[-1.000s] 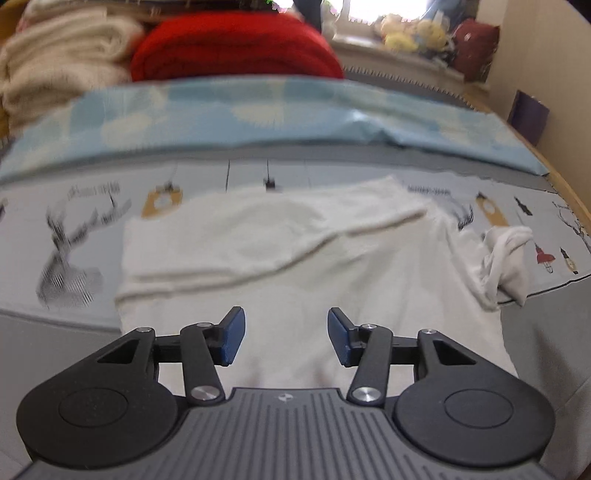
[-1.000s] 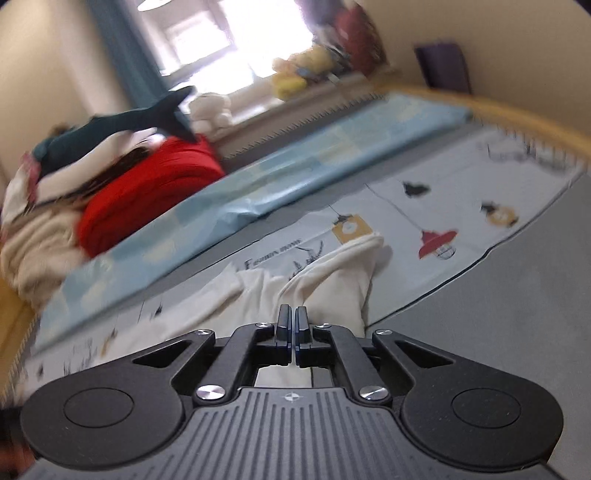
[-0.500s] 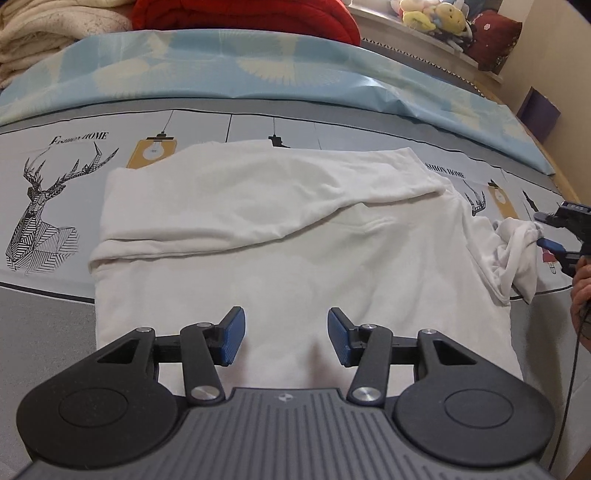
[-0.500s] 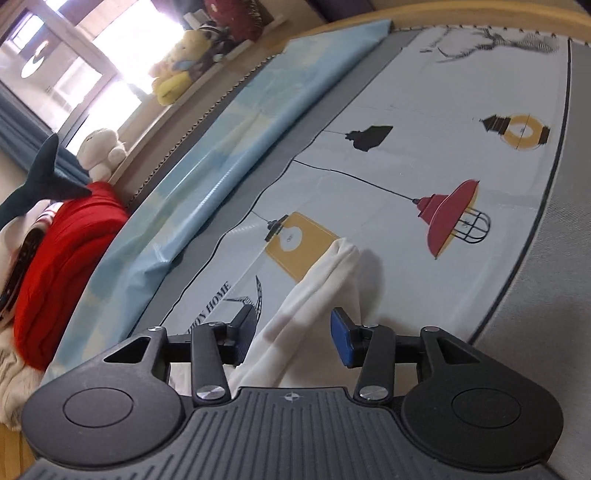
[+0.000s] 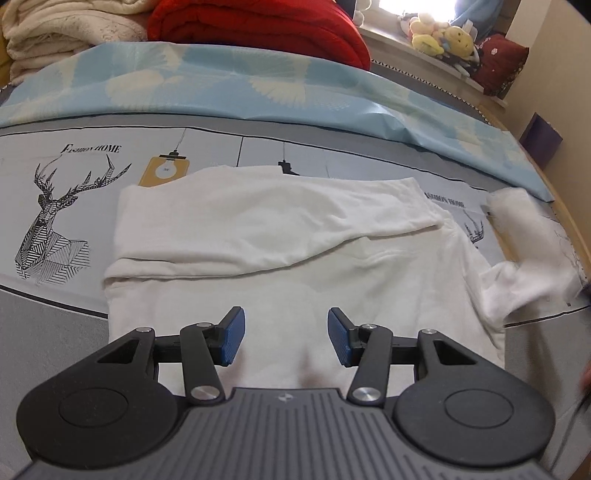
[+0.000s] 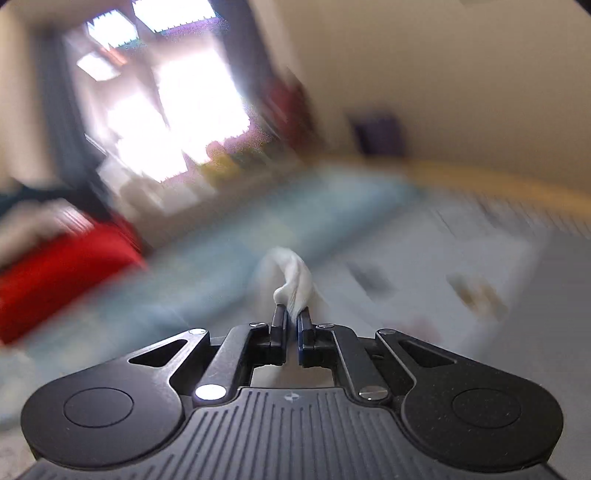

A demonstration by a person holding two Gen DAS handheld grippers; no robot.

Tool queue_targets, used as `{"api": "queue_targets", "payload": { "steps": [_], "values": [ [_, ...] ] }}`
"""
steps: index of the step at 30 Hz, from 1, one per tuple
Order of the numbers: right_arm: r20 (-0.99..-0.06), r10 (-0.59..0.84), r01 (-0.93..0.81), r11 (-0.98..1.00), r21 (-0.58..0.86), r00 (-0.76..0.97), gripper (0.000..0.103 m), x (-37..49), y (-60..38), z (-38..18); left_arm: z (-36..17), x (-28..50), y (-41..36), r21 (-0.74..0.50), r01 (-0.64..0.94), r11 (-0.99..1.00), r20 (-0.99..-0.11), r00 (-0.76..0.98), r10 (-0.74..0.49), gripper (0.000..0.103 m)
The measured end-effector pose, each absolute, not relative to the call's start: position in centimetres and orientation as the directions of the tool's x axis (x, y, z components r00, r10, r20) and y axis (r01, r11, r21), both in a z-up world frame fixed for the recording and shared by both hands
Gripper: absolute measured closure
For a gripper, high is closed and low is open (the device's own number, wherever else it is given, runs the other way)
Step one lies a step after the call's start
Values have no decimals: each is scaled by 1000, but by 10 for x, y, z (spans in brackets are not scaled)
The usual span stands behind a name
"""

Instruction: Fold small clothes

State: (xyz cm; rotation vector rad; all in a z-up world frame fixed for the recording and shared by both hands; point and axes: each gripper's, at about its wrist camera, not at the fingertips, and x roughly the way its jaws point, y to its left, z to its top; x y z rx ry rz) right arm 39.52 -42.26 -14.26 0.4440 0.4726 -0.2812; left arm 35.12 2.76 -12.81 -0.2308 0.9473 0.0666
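Left wrist view: one white long-sleeved top, spread flat on a bed sheet printed with deer and lamps; one sleeve folded across the chest, the other sleeve lifted and blurred at the right edge. Left gripper hovered over the hem, jaws apart, nothing between them. Right wrist view (heavily blurred): right gripper, jaws just closed and clamped on a bunched white cuff. Behind: light blue quilt, red blanket, plush toys.
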Motion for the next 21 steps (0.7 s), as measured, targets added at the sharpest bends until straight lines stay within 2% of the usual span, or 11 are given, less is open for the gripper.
{"api": "queue_targets", "payload": {
  "steps": [1, 3, 4, 5, 7, 8, 10, 13, 17, 21],
  "values": [
    [-611, -165, 442, 832, 335, 774, 98, 399, -435, -171, -129, 350, 27, -169, -157, 973, -811, 582, -47, 47],
    [-822, -70, 542, 783, 306, 565, 99, 405, -455, -229, -131, 349, 24, -173, -154, 973, -816, 575, -54, 47],
    [-844, -40, 570, 755, 325, 535, 101, 399, -462, -244, -132, 349, 23, -173, -155, 973, -820, 569, -56, 47],
    [-821, -34, 566, 740, 363, 570, 101, 393, -466, -244, -134, 349, 23, -173, -157, 972, -824, 564, -55, 47],
    [-814, -52, 517, 795, 318, 579, 91, 398, -463, -229, -135, 350, 22, -176, -160, 971, -823, 565, -56, 47],
    [-774, -69, 484, 814, 321, 629, 90, 397, -463, -218, -135, 350, 21, -175, -159, 972, -823, 565, -55, 47],
    [-715, -79, 434, 839, 329, 694, 82, 395, -468, -204, -136, 352, 20, -171, -160, 972, -823, 565, -52, 47],
    [-650, -64, 397, 835, 380, 757, 82, 405, -488, -194, -141, 354, 18, -164, -157, 974, -830, 556, -50, 47],
    [-633, -31, 388, 813, 434, 773, 80, 437, -515, -193, -145, 359, 19, -157, -160, 975, -835, 549, -44, 47],
    [-686, 102, 333, 817, 471, 721, 63, 493, -521, -221, -146, 361, 22, -145, -165, 976, -835, 549, -31, 47]
  ]
}}
